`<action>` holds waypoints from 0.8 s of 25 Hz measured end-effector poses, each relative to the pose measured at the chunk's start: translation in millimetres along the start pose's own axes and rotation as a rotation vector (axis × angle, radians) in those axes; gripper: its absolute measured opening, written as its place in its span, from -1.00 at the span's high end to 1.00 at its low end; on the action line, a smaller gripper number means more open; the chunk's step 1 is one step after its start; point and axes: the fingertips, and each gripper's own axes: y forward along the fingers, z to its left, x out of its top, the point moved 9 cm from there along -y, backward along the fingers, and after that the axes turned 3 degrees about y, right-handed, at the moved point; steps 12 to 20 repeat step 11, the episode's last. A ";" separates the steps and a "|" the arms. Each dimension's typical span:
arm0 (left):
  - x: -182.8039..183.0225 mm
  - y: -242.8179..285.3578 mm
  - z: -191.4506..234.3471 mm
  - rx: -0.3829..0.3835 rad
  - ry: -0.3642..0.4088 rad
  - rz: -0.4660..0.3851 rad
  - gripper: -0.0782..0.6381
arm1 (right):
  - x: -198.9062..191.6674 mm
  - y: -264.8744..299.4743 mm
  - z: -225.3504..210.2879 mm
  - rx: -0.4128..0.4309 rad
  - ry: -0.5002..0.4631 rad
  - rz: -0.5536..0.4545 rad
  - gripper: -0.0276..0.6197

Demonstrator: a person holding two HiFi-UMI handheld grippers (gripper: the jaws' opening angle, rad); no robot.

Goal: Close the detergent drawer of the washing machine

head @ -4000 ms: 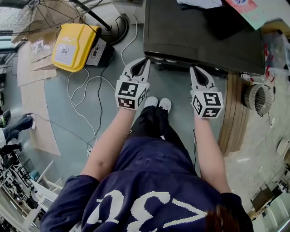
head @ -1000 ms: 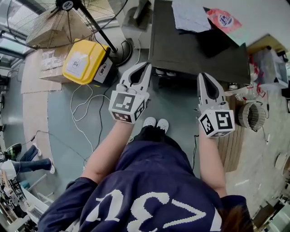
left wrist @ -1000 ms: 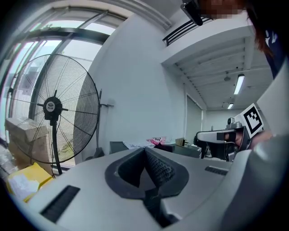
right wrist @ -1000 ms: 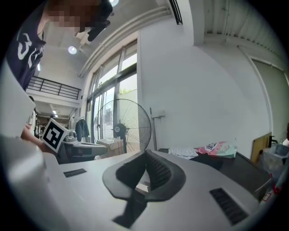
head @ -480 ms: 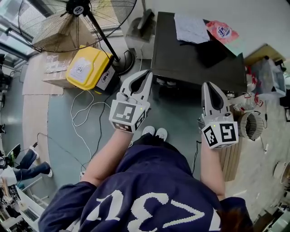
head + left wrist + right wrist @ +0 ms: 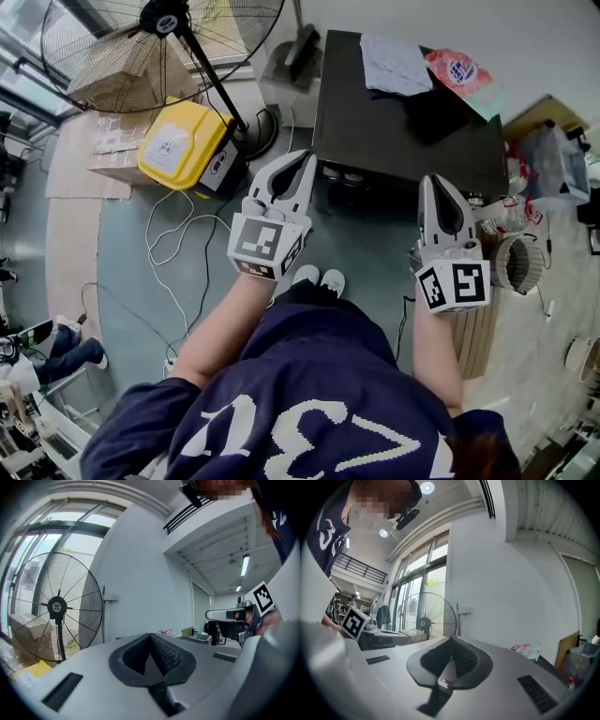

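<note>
Head view: washing machine (image 6: pixel 412 122), dark top, straight ahead of person. Its detergent drawer sits on front face under top's edge, not distinguishable from above. Both left hand-held gripper (image 6: pixel 306 157) and right hand-held gripper (image 6: pixel 434 180) held level near that front edge, touching nothing. On top: cloth (image 6: pixel 394 58), pink packet (image 6: pixel 457 64), round logo unreadable.

Left gripper view: jaws pressed together, empty; fan (image 6: pixel 56 606) beyond.

Right gripper view: jaws pressed together, empty. Closed tips likely meant as blunt pusher for drawer front.
</note>
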 end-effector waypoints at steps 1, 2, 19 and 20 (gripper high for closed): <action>-0.3 -0.1 0.1 0.001 0.000 -0.001 0.73 | 0.1 -0.3 0.4 -0.003 -0.006 -0.002 0.87; -0.6 0.3 0.4 0.002 -0.001 -0.003 0.73 | 0.2 -0.2 0.1 -0.006 -0.010 -0.003 0.87; -2.8 7.7 3.4 0.007 -0.001 0.002 0.73 | 0.6 4.8 -3.4 -0.024 -0.018 -0.010 0.87; -2.8 7.7 3.4 0.007 -0.001 0.002 0.73 | 0.6 4.8 -3.4 -0.024 -0.018 -0.010 0.87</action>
